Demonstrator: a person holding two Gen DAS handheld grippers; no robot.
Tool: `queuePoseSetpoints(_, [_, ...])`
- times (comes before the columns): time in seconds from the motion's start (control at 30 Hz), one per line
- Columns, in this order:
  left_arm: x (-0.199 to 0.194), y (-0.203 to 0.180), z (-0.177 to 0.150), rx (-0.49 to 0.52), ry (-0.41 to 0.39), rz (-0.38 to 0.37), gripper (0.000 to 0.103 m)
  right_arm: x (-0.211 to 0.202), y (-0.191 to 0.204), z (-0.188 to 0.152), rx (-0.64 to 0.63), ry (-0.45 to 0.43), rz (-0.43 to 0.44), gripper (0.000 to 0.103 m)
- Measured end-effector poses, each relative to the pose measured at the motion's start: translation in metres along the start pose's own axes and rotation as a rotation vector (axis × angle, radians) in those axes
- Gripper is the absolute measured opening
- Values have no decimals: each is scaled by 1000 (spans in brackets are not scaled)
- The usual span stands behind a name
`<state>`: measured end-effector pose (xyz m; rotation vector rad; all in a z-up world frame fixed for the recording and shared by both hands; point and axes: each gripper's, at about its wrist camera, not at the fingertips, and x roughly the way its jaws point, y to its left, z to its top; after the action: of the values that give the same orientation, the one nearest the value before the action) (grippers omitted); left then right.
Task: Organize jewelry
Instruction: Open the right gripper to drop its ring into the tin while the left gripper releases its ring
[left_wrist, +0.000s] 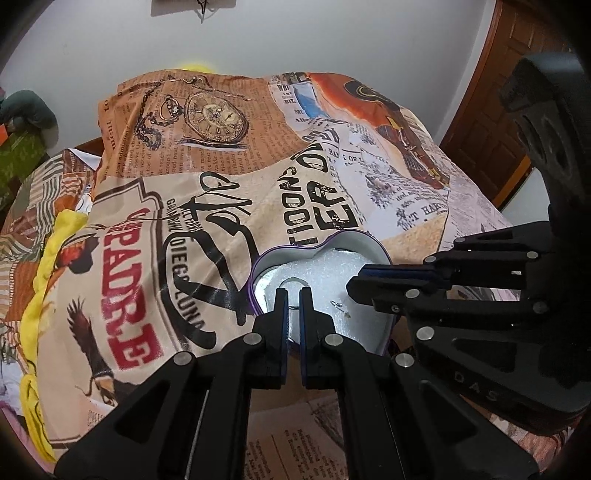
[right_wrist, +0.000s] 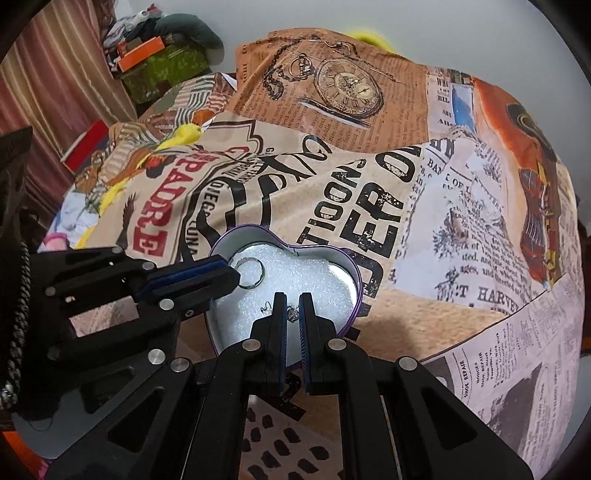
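Observation:
A heart-shaped tin (left_wrist: 373, 245) (right_wrist: 352, 275) with a purple rim and white foam lining sits on the printed cloth. My left gripper (left_wrist: 294, 295) (right_wrist: 232, 275) reaches into the tin, shut on a silver ring (right_wrist: 252, 272), which also shows in the left wrist view (left_wrist: 293, 282). My right gripper (right_wrist: 293, 301) (left_wrist: 354, 286) is over the foam, jaws close together around a small earring (right_wrist: 292, 313). Another small earring (right_wrist: 266, 307) (left_wrist: 338, 304) lies on the foam.
The patchwork newspaper-print cloth (left_wrist: 295, 177) (right_wrist: 461, 221) covers a bed-like mound. Boxes and clothes (right_wrist: 155, 55) are piled at the back left. A wooden door (left_wrist: 495, 110) stands at the right. A yellow fabric (left_wrist: 48, 266) lies at the left edge.

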<state>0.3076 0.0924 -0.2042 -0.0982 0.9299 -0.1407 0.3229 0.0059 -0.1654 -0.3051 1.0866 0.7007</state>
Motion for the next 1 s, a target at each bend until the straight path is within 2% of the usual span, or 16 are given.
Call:
queuePoseSetpoints(0.1, [-5, 2, -2, -6, -7, 13, 4, -1, 2, 0, -13, 3, -14, 7])
queuePoseSetpoints(0.2, [-12, 6, -3, -28, -17, 39, 6, -5, 3, 0, -10, -5, -19, 12])
queuePoseSetpoints(0.37, [-29, 9, -5, -41, -36, 45, 6, -17, 7, -3, -19, -36, -59, 30])
queuePoseSetpoints(0.5, [-47, 4, -7, -20, -65, 65, 9, -31, 9, -7, -24, -63, -78, 30])
queuePoseSetpoints(0.63, [-70, -7, -11, 10, -102, 71, 22, -51, 11, -13, -22, -98, -92, 30])
queuePoseSetpoints(0.87, [-102, -29, -20, 43, -148, 65, 35, -83, 10, -30, -7, -143, -103, 30])
queuePoseSetpoints(1.0, [-115, -41, -24, 49, -158, 43, 36, -102, 2, -44, 20, -172, -100, 30])
